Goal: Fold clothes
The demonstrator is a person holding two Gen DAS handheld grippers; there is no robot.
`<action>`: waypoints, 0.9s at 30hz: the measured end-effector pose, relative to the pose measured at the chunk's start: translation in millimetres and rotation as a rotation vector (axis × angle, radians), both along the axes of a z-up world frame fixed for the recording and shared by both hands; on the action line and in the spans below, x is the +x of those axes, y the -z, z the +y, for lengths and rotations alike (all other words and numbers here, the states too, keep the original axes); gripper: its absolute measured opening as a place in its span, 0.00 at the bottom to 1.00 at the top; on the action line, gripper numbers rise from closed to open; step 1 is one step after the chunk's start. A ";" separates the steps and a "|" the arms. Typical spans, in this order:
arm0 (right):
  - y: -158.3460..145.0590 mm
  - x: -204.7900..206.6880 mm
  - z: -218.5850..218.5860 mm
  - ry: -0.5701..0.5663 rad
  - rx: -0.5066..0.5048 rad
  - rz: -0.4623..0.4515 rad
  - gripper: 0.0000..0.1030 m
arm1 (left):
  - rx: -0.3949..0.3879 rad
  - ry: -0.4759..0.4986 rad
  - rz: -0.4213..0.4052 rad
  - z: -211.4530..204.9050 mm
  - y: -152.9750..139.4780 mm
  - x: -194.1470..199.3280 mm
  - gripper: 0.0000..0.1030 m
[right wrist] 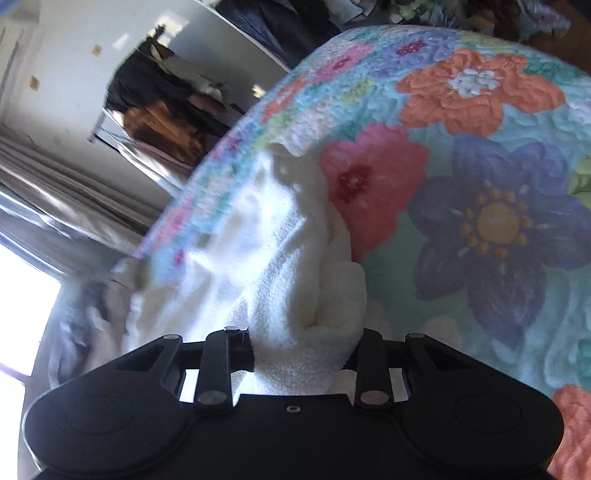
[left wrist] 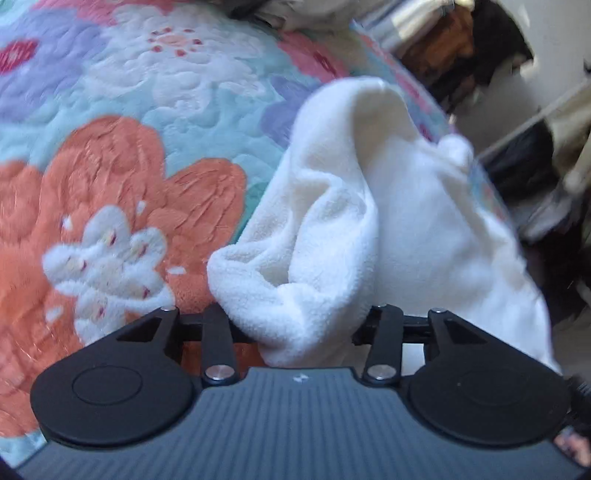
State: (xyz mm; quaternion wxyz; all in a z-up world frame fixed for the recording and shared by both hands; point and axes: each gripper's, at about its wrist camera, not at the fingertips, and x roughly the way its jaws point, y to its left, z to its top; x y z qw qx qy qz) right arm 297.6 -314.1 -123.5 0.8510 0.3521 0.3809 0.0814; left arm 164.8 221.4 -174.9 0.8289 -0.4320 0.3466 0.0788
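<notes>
A white fleece garment (left wrist: pixel 369 221) lies bunched on the flowered bedspread (left wrist: pixel 110 166) near the bed's edge. One thick fold of it fills the gap between the jaws of my left gripper (left wrist: pixel 295 328) and drapes over them. The fingertips are buried in the cloth, so the pads' contact is hidden. In the right wrist view the same white garment (right wrist: pixel 280 266) runs along the bed's edge. My right gripper (right wrist: pixel 303 354) is shut on a rolled fold of it, which is pinched tight between the jaws.
The bedspread (right wrist: pixel 480 221) spreads wide to one side of the garment. Past the bed's edge are a dark doorway with hanging clothes (right wrist: pixel 166 103), a white wall and a bright window (right wrist: pixel 22 314). More laundry is heaped at the bed's far end (left wrist: pixel 295 14).
</notes>
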 end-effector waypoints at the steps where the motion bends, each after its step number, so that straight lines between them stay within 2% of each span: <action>1: 5.0 -1.9 -0.6 0.010 -0.005 0.000 0.34 | -0.015 0.002 0.010 1.7 -2.5 -0.9 0.42; 5: 4.3 -5.3 -3.9 0.032 0.004 0.002 0.34 | 0.010 0.052 0.086 3.5 -31.5 -0.8 0.41; 7: -5.0 -3.9 4.1 0.018 -0.049 -0.023 0.35 | 0.128 0.106 0.095 -1.4 -61.5 -8.5 0.41; 10: -17.1 -2.6 17.1 0.006 -0.115 -0.043 0.36 | 0.389 0.154 0.108 -26.2 -93.2 -29.2 0.41; 11: -20.0 -3.0 19.4 0.005 -0.125 -0.047 0.36 | 0.447 0.157 0.113 -34.0 -100.1 -35.8 0.40; 12: -23.0 -2.0 21.5 0.001 -0.132 -0.056 0.36 | 0.448 0.155 0.103 -39.9 -103.6 -40.6 0.39; 14: -28.6 -2.2 23.9 -0.011 -0.150 -0.075 0.36 | 0.383 0.182 0.019 -47.6 -114.5 -43.2 0.39; 16: -32.6 -0.3 26.4 -0.026 -0.166 -0.083 0.36 | 0.361 0.261 -0.083 -70.2 -124.8 -31.3 0.39; 17: -34.0 -0.4 27.3 -0.034 -0.174 -0.087 0.36 | 0.325 0.299 -0.126 -81.2 -126.2 -20.1 0.39; 19: -36.6 -1.6 30.0 -0.048 -0.191 -0.098 0.36 | 0.163 0.333 -0.188 -94.8 -120.3 7.9 0.39; 20: -37.1 -2.2 30.7 -0.053 -0.195 -0.104 0.36 | 0.037 0.335 -0.190 -100.5 -109.9 25.6 0.39; 21: -37.4 -3.5 30.7 -0.056 -0.195 -0.108 0.36 | -0.073 0.347 -0.180 -110.0 -97.1 45.0 0.39; 22: -37.8 -4.8 30.5 -0.059 -0.194 -0.113 0.36 | -0.124 0.362 -0.147 -120.7 -86.4 62.0 0.38; 23: -38.5 -5.7 29.8 -0.066 -0.190 -0.119 0.36 | -0.140 0.384 -0.104 -133.1 -76.5 76.6 0.38; 24: -39.2 -6.6 29.2 -0.074 -0.187 -0.126 0.36 | -0.140 0.414 -0.048 -145.9 -64.7 90.5 0.38; 26: -42.0 -7.3 30.2 -0.110 -0.195 -0.151 0.36 | -0.092 0.439 0.086 -166.2 -35.1 108.7 0.35; 27: -43.8 -8.1 36.5 -0.144 -0.222 -0.164 0.36 | -0.075 0.435 0.102 -170.5 -22.2 112.0 0.36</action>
